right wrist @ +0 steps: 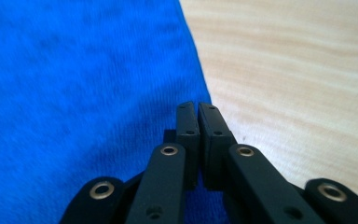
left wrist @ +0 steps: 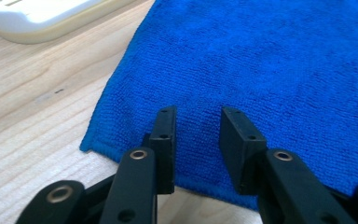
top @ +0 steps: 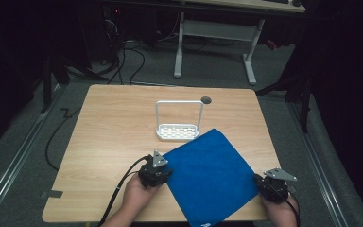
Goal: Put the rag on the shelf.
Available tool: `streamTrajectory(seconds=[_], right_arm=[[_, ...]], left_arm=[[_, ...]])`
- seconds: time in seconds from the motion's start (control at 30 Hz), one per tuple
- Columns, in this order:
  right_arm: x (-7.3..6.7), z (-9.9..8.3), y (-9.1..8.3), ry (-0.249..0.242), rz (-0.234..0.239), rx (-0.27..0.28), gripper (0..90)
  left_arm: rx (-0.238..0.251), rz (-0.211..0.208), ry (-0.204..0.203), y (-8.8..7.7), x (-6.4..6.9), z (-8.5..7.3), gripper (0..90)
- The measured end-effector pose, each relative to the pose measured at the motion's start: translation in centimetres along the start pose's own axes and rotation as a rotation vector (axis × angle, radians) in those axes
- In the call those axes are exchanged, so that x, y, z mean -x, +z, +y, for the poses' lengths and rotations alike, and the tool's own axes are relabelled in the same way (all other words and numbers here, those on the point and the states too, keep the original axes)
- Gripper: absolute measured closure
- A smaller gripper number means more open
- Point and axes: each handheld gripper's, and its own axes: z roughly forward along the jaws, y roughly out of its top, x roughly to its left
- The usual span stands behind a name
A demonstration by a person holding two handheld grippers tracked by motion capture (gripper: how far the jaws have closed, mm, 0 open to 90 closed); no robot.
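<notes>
A blue cloth [top: 208, 177] lies flat on the wooden table [top: 113, 127], turned like a diamond, with its near corner over the front edge. My left gripper [top: 163, 174] is at the cloth's left edge. Its jaws stand open, and blue cloth [left wrist: 261, 70] lies beneath and between the fingertips [left wrist: 165, 126]. My right gripper [top: 261, 183] is at the cloth's right edge. Its jaws are pressed together where the cloth's border [right wrist: 193, 70] runs in under the tips [right wrist: 198, 108].
A white wire rack [top: 178, 120] with a slotted base stands just beyond the cloth's far corner, and its base [left wrist: 42, 18] shows in the left gripper view. A dark round hole [top: 206, 100] marks the table's far side. Bare wood lies to the left and far right.
</notes>
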Motion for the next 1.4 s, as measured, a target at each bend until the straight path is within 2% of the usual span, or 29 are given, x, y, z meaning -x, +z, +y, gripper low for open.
streamTrajectory(seconds=[0.17, 0.43, 0.5, 0.57, 0.63, 0.7, 0.8, 0.83, 0.93, 1.0, 1.1, 1.17, 1.23, 1.3, 1.37, 1.4], right_arm=[[-0.2, -0.4, -0.4, 0.007, 0.004, 0.000, 89.0], [-2.0, -1.8, -2.1, -0.005, 0.022, -0.014, 89.0], [-3.3, -2.7, -3.2, -0.013, 0.048, -0.015, 88.9], [-3.8, -3.0, -3.6, -0.015, 0.063, -0.014, 88.9], [-5.6, -3.8, -4.5, -0.037, 0.093, -0.016, 88.7], [-6.0, -3.9, -4.6, -0.044, 0.102, -0.016, 88.6], [-7.9, -4.3, -5.1, -0.071, 0.142, -0.010, 88.2], [-8.1, -4.3, -5.2, -0.075, 0.148, -0.009, 87.6], [-8.1, -4.2, -5.3, -0.077, 0.150, 0.010, 86.6], [-7.3, -3.7, -5.5, -0.040, 0.152, 0.066, 85.8], [-6.8, -3.2, -5.1, -0.024, 0.155, 0.081, 85.2], [-6.4, -2.1, -4.1, -0.027, 0.160, 0.086, 83.4], [-6.4, -1.7, -3.8, -0.032, 0.162, 0.087, 82.9], [-6.2, -0.2, -2.4, -0.046, 0.174, 0.088, 81.1], [-6.1, 0.2, -2.0, -0.048, 0.179, 0.091, 80.4], [-5.7, 0.9, -1.2, -0.057, 0.185, 0.093, 79.1]], left_arm=[[0.005, 0.017, 0.004, 0.2, -0.4, 0.1, 68.2], [-0.001, 0.045, -0.018, 1.0, -2.2, 1.0, 68.4], [0.001, 0.055, -0.025, 1.2, -2.7, 1.2, 68.3], [0.005, 0.065, -0.037, 1.5, -3.2, 1.4, 68.3], [0.008, 0.082, -0.053, 1.8, -4.0, 1.7, 68.2], [0.007, 0.087, -0.059, 1.8, -4.3, 1.8, 67.8], [0.029, 0.100, -0.097, 2.0, -5.2, 1.7, 67.1], [0.031, 0.102, -0.099, 2.0, -5.2, 1.7, 66.7], [0.029, 0.112, -0.092, 1.9, -5.1, 1.8, 65.0], [0.043, 0.120, -0.092, 1.6, -5.0, 1.8, 63.4], [0.052, 0.120, -0.094, 0.8, -5.1, 1.7, 63.0], [0.059, 0.112, -0.099, 0.4, -5.0, 1.3, 62.4], [0.066, 0.117, -0.101, -0.1, -4.9, 0.9, 62.2], [0.077, 0.118, -0.112, -0.9, -5.0, 0.3, 60.8], [0.080, 0.115, -0.119, -1.1, -5.1, 0.1, 60.6], [0.088, 0.113, -0.127, -1.5, -5.2, -0.4, 59.5]])
